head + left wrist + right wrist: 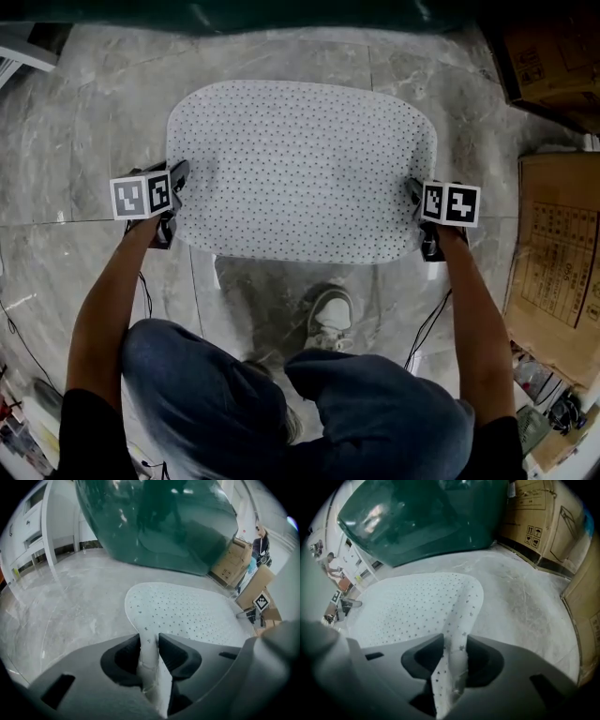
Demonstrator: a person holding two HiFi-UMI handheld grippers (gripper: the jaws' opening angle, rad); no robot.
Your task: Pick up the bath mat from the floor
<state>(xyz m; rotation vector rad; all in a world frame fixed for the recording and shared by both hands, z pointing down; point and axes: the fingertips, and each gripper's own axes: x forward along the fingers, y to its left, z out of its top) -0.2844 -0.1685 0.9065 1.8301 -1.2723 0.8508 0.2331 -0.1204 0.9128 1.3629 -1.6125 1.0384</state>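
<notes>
White dotted bath mat (300,169) fills the frame's centre; left tool (176,195) and right tool (416,204) each clamp tight on one side edge.

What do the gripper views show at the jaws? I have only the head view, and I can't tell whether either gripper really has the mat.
Observer: The left gripper is shut on the bath mat: its edge stands pinched between the jaws.
Operator: And the right?
Observer: The right gripper is shut on the opposite edge, which folds up between its jaws.
Operator: What is the dark green strip at my top edge?
Observer: A large, glossy dark green rounded body, perhaps a tub, standing on the floor just beyond the mat.
</notes>
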